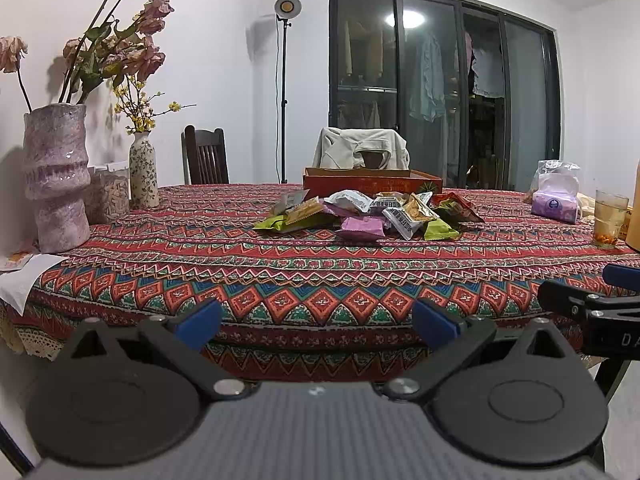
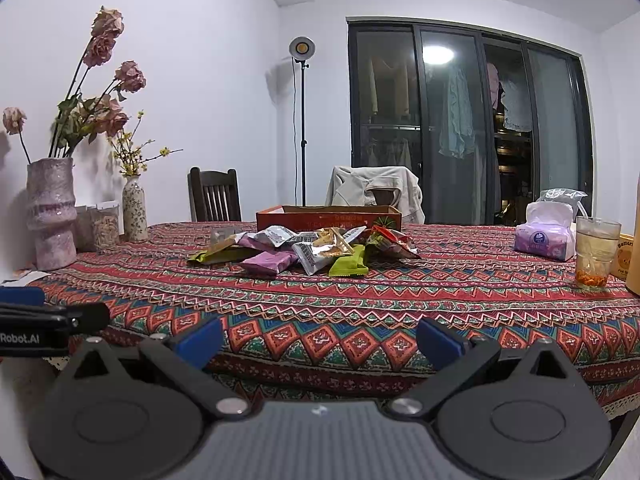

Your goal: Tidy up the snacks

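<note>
Starting out, you hold both tools at the near edge of the tabletop (image 1: 160, 240). The left gripper (image 1: 316, 322) and right gripper (image 2: 320, 342) have fingers wide open, holding nothing. The snack packets (image 2: 304, 250) lie piled mid-tabletop, before the orange box (image 2: 328, 218). Next, reach forward for one packet.

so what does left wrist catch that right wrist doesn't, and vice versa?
Left wrist only: white napkin at the table's left edge, and the right hand-held gripper at frame right.
Right wrist only: bear-print box behind the glass, and the left hand-held gripper at frame left.
Both: snack pile, red box, tissue pack, vases.
</note>
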### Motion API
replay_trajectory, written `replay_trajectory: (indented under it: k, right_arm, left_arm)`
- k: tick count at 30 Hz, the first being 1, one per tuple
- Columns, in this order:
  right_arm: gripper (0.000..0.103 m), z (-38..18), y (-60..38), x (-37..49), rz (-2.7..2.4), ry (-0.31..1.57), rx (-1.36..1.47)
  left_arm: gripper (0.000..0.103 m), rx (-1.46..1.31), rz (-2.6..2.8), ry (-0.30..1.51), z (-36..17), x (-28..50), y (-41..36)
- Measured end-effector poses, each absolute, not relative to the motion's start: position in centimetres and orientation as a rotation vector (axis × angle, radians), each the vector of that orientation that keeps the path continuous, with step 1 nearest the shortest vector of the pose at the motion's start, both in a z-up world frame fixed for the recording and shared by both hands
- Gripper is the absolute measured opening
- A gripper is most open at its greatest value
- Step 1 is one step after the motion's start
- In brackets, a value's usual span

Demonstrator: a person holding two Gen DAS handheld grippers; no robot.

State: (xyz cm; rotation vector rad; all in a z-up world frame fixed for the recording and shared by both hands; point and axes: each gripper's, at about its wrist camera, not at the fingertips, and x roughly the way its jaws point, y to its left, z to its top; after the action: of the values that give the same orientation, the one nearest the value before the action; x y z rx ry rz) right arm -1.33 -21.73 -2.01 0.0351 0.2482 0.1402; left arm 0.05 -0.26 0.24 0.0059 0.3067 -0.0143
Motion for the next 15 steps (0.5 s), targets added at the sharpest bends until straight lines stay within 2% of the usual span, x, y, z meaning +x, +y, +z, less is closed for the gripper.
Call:
replay_trajectory:
  k: [15]
  right_arm:
    - [0.103,-2.11,-21.89,-1.29,0.139,0.252,0.036]
  left_arm:
    - [0.103,0.005,-0.012,0.305,0.40,0.09,-0.17]
